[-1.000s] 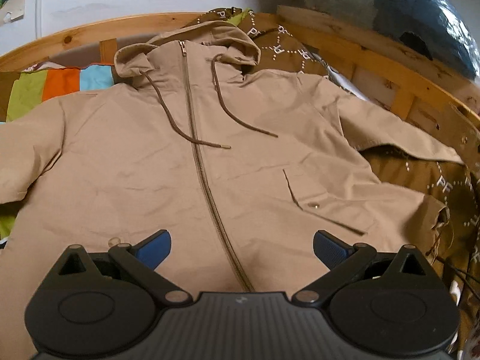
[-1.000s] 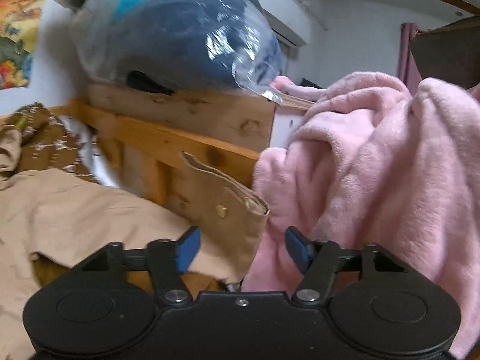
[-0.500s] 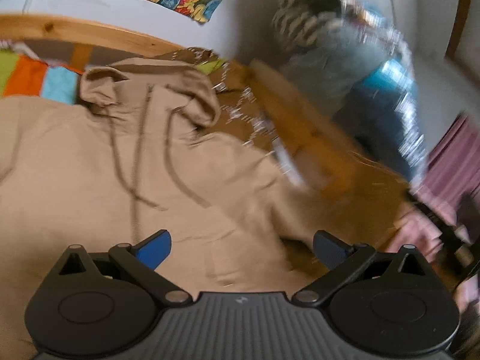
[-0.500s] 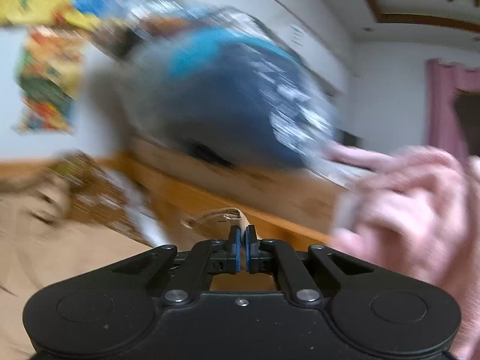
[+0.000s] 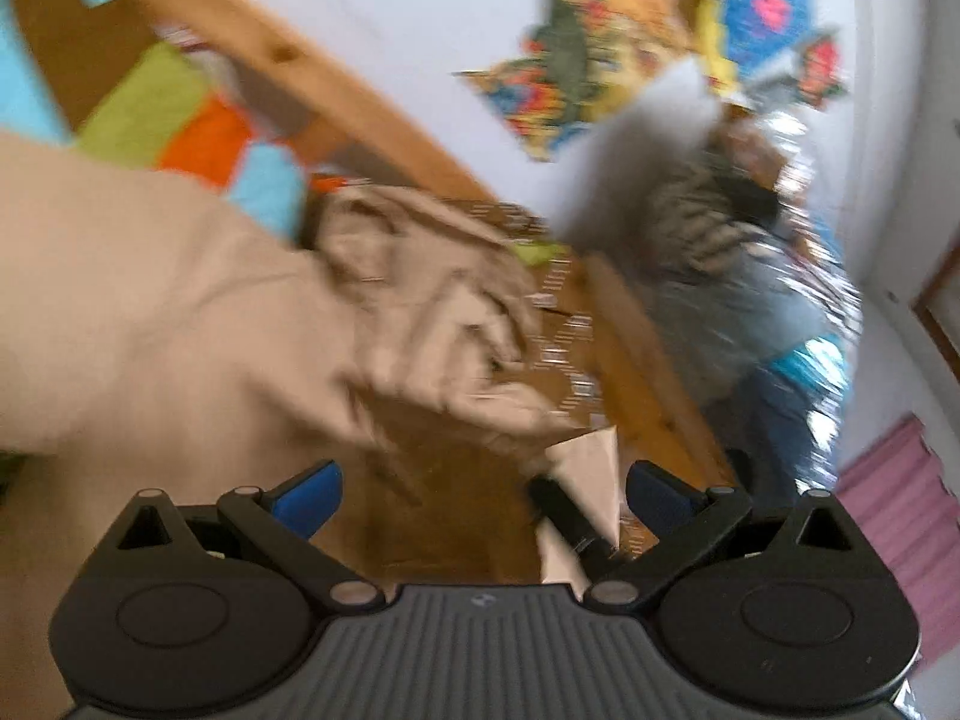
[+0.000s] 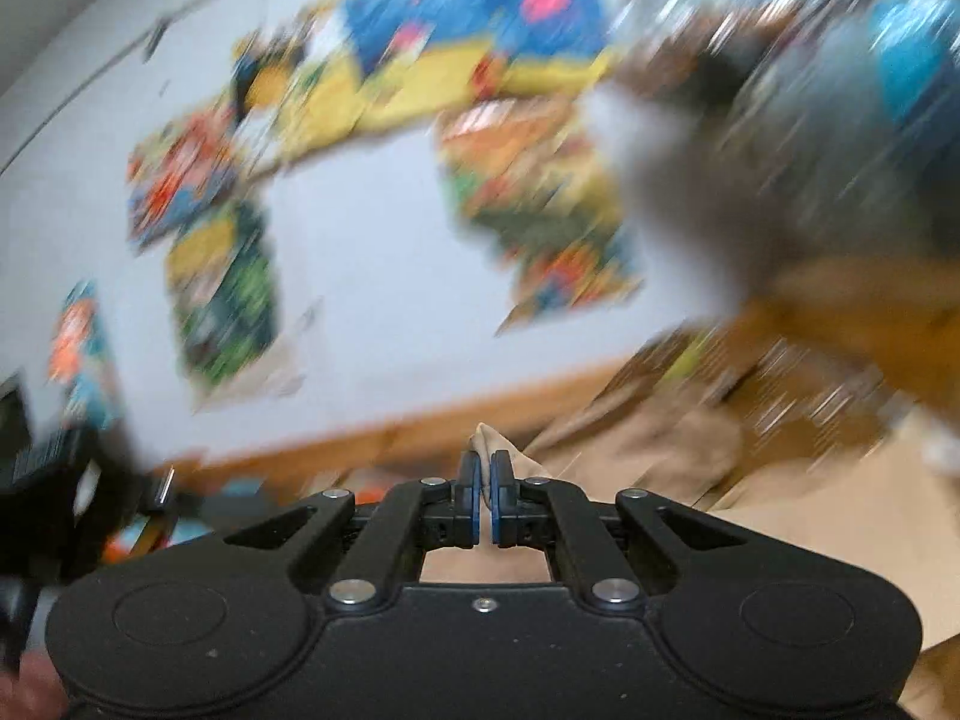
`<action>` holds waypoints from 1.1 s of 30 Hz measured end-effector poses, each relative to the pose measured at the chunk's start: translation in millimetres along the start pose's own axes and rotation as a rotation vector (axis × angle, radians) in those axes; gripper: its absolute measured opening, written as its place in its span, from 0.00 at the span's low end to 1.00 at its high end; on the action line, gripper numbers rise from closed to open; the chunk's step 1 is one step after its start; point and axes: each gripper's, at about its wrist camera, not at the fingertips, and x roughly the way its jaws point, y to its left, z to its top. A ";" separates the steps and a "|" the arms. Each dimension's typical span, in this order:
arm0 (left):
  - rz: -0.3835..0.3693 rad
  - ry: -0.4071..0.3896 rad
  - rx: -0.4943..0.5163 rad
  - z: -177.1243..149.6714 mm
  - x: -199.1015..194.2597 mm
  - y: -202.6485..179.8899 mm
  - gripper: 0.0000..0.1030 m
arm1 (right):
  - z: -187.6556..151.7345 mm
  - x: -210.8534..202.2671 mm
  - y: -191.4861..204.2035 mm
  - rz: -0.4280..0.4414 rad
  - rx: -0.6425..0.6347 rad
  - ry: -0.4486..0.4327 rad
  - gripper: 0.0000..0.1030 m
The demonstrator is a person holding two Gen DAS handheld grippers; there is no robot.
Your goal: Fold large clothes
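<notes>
A large tan hooded jacket (image 5: 180,312) lies spread on the bed, its hood (image 5: 414,252) toward the wooden headboard. My left gripper (image 5: 483,489) is open above the jacket's right side. Between its fingers I see a lifted tan sleeve cuff (image 5: 591,468) with a black gripper tip on it. My right gripper (image 6: 483,480) is shut on that tan sleeve cuff (image 6: 489,438) and holds it up over the jacket body (image 6: 810,516). Both views are motion-blurred.
A wooden bed frame (image 5: 336,90) curves behind the jacket. A brown patterned blanket (image 5: 558,324) lies under it. Plastic-wrapped bundles (image 5: 774,300) are stacked at the right. Colourful posters (image 6: 420,90) hang on the white wall. A pink curtain (image 5: 894,498) is at far right.
My right gripper closed on the sleeve cuff and swung it left over the jacket. My left gripper turned right, still open. Both views now blur from fast motion.
</notes>
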 end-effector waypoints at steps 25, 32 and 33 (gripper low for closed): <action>0.379 0.214 -0.143 -28.4 65.8 92.0 0.00 | -150.8 28.6 60.2 0.233 -0.189 0.374 0.12; 0.443 0.038 0.021 -20.6 34.9 58.2 0.00 | -142.2 2.6 41.2 0.212 -0.212 0.409 0.43; 0.462 0.003 0.052 -17.7 28.1 53.1 0.00 | -137.4 -2.7 32.4 0.201 -0.217 0.405 0.47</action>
